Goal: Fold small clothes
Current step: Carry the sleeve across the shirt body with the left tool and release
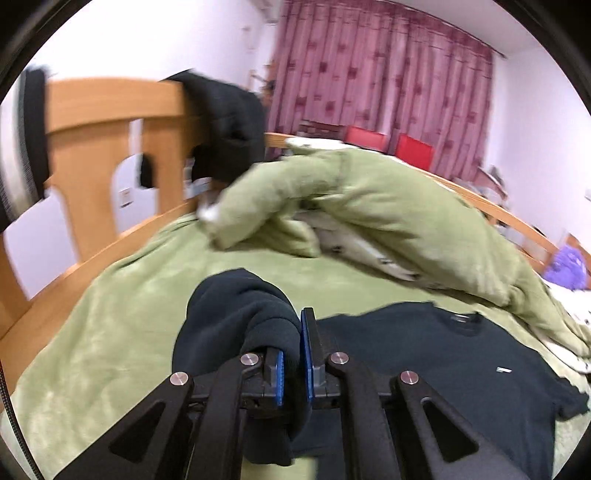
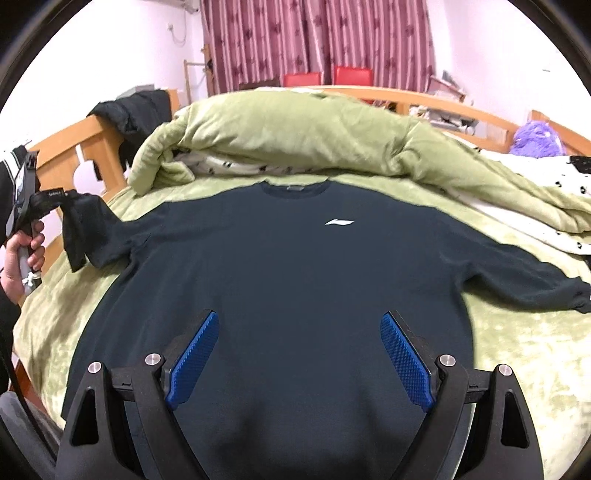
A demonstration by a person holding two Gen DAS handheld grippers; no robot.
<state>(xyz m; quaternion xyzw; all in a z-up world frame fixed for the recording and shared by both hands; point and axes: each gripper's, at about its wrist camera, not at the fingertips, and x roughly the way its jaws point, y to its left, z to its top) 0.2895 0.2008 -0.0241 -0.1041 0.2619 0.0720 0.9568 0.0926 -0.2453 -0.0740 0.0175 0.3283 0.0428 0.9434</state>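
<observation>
Sweatshirt (image 2: 295,266) folding has barely begun: your left gripper (image 1: 293,363) pinches one sleeve (image 1: 236,314), lifted off the bed, while your right gripper (image 2: 299,354) hovers spread above the hem. The body lies flat and unfolded on the green blanket (image 2: 517,350), with a bunched quilt (image 2: 295,129), wooden bed frame (image 1: 92,122) and pink curtains (image 2: 314,33) beyond.

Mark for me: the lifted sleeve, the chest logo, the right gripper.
lifted sleeve (image 1: 236,314), left wrist view, bunched cuff.
chest logo (image 2: 339,222), right wrist view, middle of white mark.
right gripper (image 2: 300,356), right wrist view, midway between open fingertips.
</observation>
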